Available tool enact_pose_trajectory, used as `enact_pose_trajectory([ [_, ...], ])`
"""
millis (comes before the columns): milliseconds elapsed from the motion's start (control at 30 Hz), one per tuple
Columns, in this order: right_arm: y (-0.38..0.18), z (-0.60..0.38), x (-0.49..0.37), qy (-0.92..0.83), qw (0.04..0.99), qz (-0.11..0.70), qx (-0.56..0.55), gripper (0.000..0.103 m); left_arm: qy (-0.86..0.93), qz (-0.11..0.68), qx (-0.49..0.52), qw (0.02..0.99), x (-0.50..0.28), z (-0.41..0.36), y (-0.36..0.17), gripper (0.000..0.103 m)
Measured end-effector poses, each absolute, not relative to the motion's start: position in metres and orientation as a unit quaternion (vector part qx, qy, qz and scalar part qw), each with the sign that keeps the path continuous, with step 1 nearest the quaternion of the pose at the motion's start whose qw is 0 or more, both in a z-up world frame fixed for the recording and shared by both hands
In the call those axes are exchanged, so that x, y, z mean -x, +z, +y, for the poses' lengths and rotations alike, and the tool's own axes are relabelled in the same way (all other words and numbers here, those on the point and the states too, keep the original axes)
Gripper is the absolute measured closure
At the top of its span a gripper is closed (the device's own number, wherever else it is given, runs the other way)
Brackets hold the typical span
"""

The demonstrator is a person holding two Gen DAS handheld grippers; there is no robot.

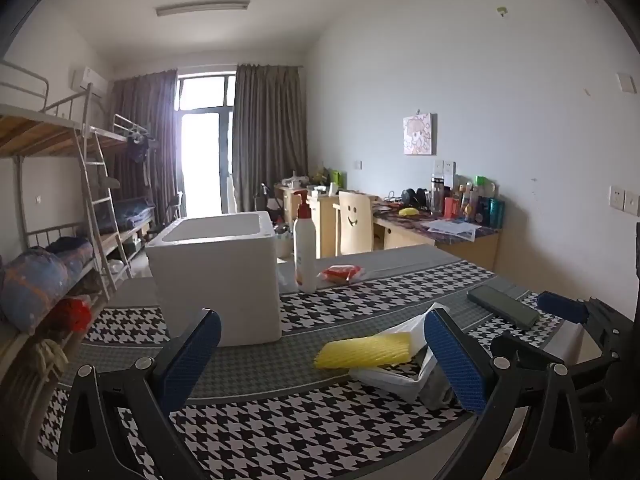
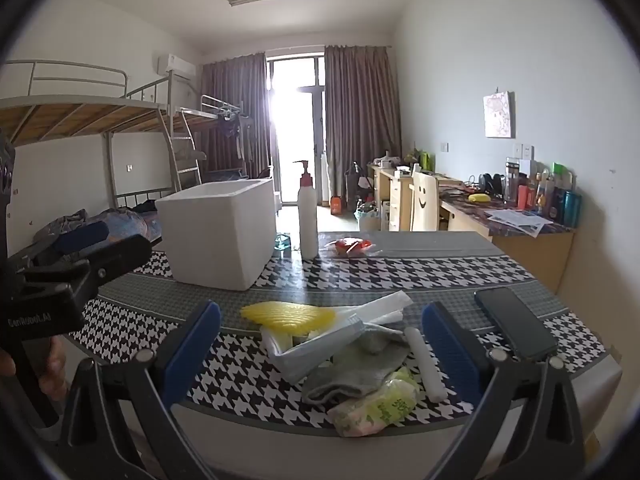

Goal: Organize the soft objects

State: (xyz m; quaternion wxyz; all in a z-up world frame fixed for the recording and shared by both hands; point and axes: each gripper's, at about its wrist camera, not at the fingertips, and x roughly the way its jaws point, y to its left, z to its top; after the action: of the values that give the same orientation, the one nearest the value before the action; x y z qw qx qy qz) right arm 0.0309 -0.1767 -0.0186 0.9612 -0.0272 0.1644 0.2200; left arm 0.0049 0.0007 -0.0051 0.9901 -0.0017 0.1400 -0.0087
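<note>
Left wrist view: my left gripper (image 1: 320,354) is spread wide and holds nothing, low in the frame above the houndstooth bench (image 1: 280,432). The yellow foam net (image 1: 364,350) lies between its fingers, resting on a white bag (image 1: 394,378). A white foam box (image 1: 218,276) stands centre left, a pump bottle (image 1: 305,246) just right of it, a red packet (image 1: 340,273) beside that. A dark phone (image 1: 502,306) lies at right.

Right wrist view: my right gripper (image 2: 320,350) is likewise spread and empty. Between its fingers lie the grey sock (image 2: 352,376), a white foam tube (image 2: 424,364) and a green-printed packet (image 2: 374,404) at the bench edge. The left gripper appears at far left.
</note>
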Motion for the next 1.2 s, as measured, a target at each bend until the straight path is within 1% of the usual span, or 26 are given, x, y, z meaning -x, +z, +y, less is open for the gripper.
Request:
enact_pose_trajectory([
  [1200,-0.0197,-0.181,-0.0347,0.217,0.962,0.164,0.027,0.001,-0.011,0.151,0.003,0.989,-0.0086,0.001,-0.0097,0.001],
])
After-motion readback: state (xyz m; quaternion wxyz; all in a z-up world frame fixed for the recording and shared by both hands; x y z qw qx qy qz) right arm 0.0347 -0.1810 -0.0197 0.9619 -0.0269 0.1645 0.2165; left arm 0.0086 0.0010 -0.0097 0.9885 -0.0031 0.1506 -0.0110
